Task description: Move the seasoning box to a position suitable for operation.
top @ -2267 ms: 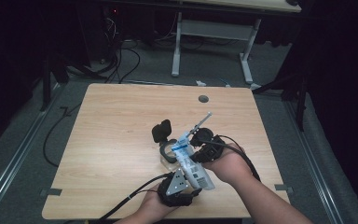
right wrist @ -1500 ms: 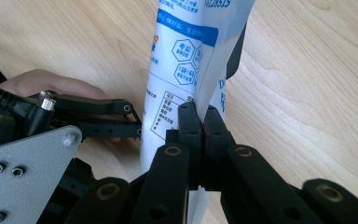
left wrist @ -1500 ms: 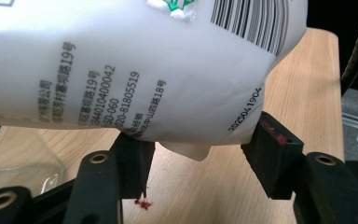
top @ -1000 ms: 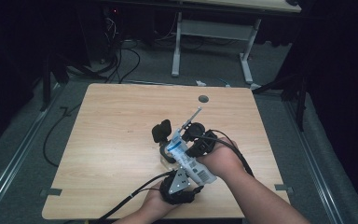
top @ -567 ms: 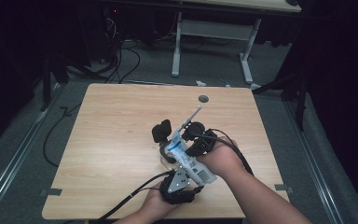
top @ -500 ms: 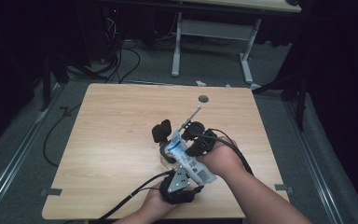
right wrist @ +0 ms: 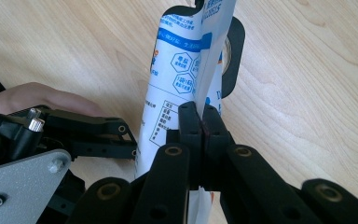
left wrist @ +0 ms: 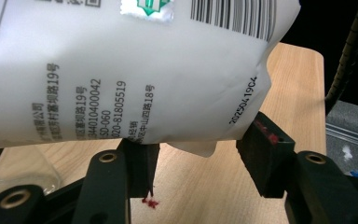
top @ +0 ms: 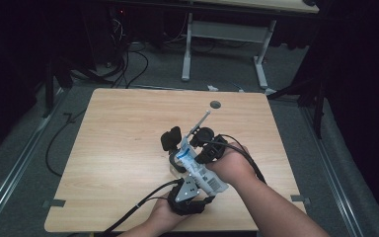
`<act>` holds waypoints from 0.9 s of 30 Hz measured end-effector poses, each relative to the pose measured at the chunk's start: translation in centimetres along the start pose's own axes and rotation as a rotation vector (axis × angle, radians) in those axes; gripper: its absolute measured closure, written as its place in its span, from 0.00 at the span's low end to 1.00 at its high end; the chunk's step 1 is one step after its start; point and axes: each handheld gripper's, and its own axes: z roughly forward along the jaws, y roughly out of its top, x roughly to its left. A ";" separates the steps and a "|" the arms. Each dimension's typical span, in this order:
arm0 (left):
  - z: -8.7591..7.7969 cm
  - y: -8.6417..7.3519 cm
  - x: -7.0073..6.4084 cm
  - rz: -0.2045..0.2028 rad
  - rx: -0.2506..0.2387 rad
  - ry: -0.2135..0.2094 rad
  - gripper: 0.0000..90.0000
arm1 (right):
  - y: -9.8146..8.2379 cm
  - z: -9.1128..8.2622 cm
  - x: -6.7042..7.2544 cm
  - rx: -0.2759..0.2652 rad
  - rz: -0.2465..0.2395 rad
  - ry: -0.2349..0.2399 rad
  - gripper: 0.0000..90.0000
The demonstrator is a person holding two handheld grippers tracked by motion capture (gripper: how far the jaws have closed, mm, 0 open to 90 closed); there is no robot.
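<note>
Fingers of the right gripper (right wrist: 200, 126) pinch the white packet (right wrist: 182, 70); left gripper (left wrist: 193, 158) fingers, just closing, straddle its corner.

Lab or test workspace, dimly lit. Bare wood-top desk (top: 128, 148) w/ cable grommet hole (top: 215, 104), loose cables (top: 123, 59) on grey floor (top: 24, 148), second adjustable-frame desk (top: 227, 29) behind, floor rails (top: 15, 177) alongside.

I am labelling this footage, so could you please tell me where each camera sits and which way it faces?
High view: above the table, looking forward and down; forearms, both grippers.
Left gripper view: on the left gripper, looking along its jaws at the white packet.
Right gripper view: on the right gripper, shut on the packet's edge.
All share the packet.
</note>
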 end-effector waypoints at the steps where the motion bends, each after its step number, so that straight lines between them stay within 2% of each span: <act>1: 0.0 0.0 0.1 -0.004 0.002 -0.002 0.56 | 0.1 0.1 -0.1 0.003 -0.003 -0.002 1.00; 16: 0.0 0.2 0.0 -0.008 -0.004 -0.021 0.57 | 0.1 0.4 -0.4 0.009 -0.004 -0.011 1.00; 27: -0.2 0.4 0.2 -0.012 -0.015 -0.014 0.57 | 0.7 0.3 -0.3 0.017 -0.010 -0.018 1.00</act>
